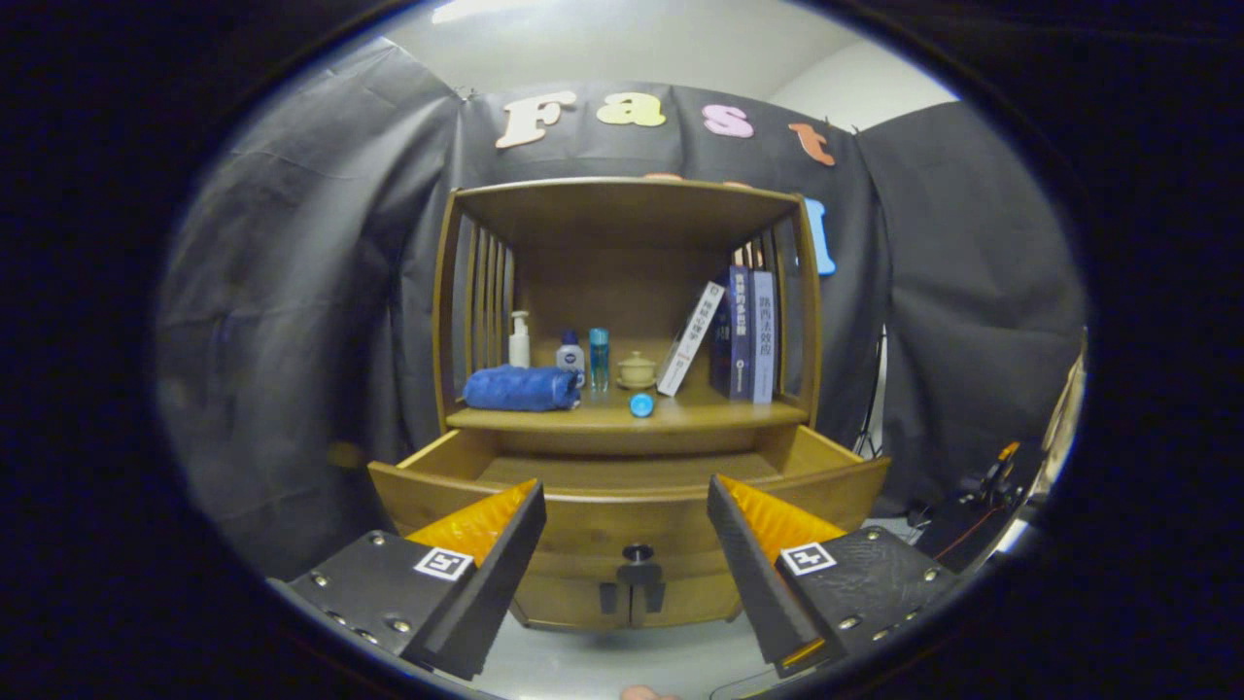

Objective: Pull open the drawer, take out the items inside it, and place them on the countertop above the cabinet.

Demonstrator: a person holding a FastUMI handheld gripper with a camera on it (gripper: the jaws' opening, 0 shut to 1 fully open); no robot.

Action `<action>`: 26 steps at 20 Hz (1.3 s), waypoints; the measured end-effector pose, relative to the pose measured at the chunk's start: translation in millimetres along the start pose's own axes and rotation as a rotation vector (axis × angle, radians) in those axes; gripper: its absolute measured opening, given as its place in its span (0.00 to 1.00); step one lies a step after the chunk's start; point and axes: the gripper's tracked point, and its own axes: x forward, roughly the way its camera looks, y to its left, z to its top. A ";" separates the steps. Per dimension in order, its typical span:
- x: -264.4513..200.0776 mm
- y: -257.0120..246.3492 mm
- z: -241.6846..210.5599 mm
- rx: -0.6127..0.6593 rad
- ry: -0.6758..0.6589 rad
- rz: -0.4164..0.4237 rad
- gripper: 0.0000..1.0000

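While the drawer [622, 476] stands open, fingers [627, 530] spread wide, holding nothing, towel [520, 387] on countertop [680, 416].

**Dark-draped booth under a pale ceiling**

Wrinkled black cloth [321, 243] hangs as the booth's wall, sagging in folds on both sides and behind a warm brown wooden cabinet with slatted sides [627, 209]. Above the cloth a plain off-white ceiling [603, 49] shows, with a bright strip of light [476, 10] at its near end. Low down, in front of the cabinet, lies a pale grey floor [622, 651]. To the right, beside the cloth, stands dark equipment with an orange part and thin cables [986, 486].
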 end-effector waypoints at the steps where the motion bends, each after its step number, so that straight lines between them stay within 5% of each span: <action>1: 0.7 1.3 -9.5 0.005 0.014 0.004 0.99; 16: 60.0 -16.3 -85.5 0.024 0.067 -0.045 0.99; 26: 94.3 -8.6 -106.5 -0.014 0.057 0.011 1.00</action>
